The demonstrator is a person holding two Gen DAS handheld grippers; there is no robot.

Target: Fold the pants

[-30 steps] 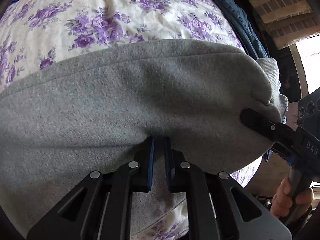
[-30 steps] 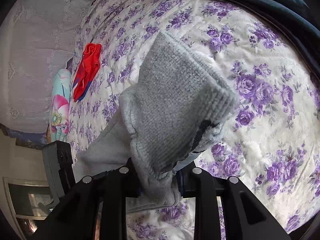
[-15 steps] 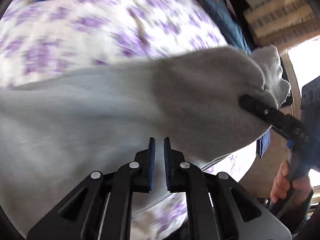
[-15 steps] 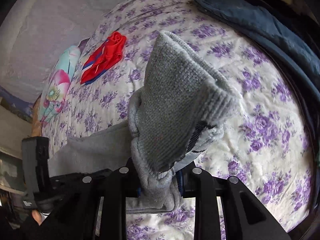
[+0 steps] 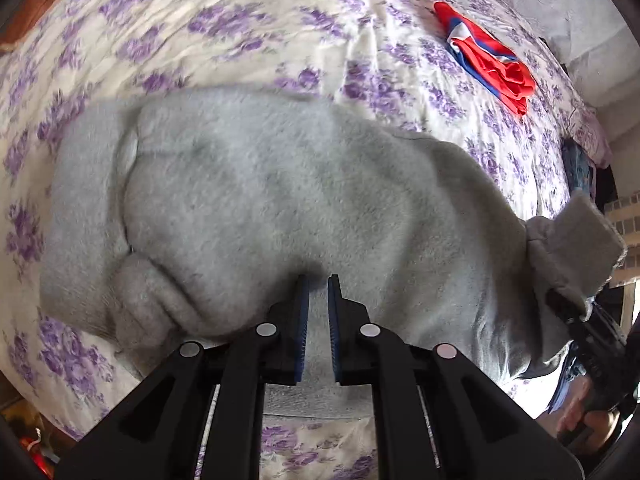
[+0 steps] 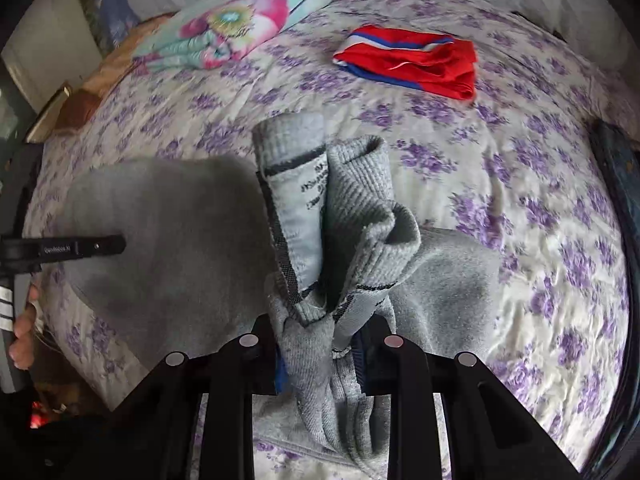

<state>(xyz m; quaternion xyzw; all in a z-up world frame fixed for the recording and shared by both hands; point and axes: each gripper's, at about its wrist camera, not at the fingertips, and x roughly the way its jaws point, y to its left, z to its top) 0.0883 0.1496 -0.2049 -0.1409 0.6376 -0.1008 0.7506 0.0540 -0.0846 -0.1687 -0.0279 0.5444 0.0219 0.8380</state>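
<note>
The grey fleece pants (image 5: 260, 200) hang in a bunched, doubled-over mass just above the flowered bedspread (image 5: 280, 32). My left gripper (image 5: 318, 284) is shut on a thin edge of that grey cloth, near the middle of the bundle. In the right wrist view my right gripper (image 6: 320, 356) is shut on the thick ribbed band (image 6: 360, 208) of the pants, which stands up between its jaws with a white label (image 6: 300, 208) showing. The right gripper (image 5: 576, 320) also shows at the pants' right end, and the left gripper (image 6: 116, 244) at their left side. A hand (image 6: 22, 332) holds each handle.
A folded red garment (image 6: 412, 60) with a blue and white stripe lies further up the bed. A flowered pillow (image 6: 232, 20) sits at the head end. Dark blue jeans (image 6: 616, 168) lie along the right edge. Bare bedspread (image 6: 540, 240) spreads to the right of the pants.
Both grippers have swung across the bed with the pants and rolled. The pillow and red garment now lie ahead, the jeans have slid to the edge. Both grips are unchanged.
</note>
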